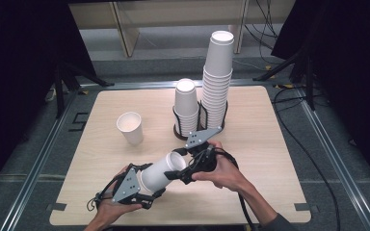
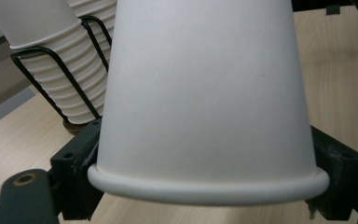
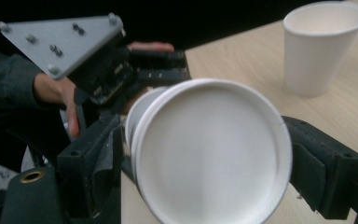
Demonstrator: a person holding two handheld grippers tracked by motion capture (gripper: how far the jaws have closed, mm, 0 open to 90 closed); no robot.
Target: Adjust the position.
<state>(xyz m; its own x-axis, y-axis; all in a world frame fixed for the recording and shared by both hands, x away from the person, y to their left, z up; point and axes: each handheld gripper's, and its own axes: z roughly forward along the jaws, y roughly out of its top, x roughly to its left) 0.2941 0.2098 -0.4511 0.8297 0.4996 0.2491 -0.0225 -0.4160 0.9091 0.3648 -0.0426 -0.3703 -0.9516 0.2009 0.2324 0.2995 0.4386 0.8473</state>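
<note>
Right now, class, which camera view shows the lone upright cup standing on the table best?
The high view: the lone upright cup stands whole, apart from the racks. The right gripper view shows it at a corner, blurred; the left gripper view shows other cups.

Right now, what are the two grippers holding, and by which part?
Both hold the nested paper cups, lying sideways above the table: the left gripper grips the base end, the right gripper the rim end.

No text, label, brand, number or sign is showing legibly anywhere: the white cups are plain and the grey gripper plates are bearing only screws.
</note>
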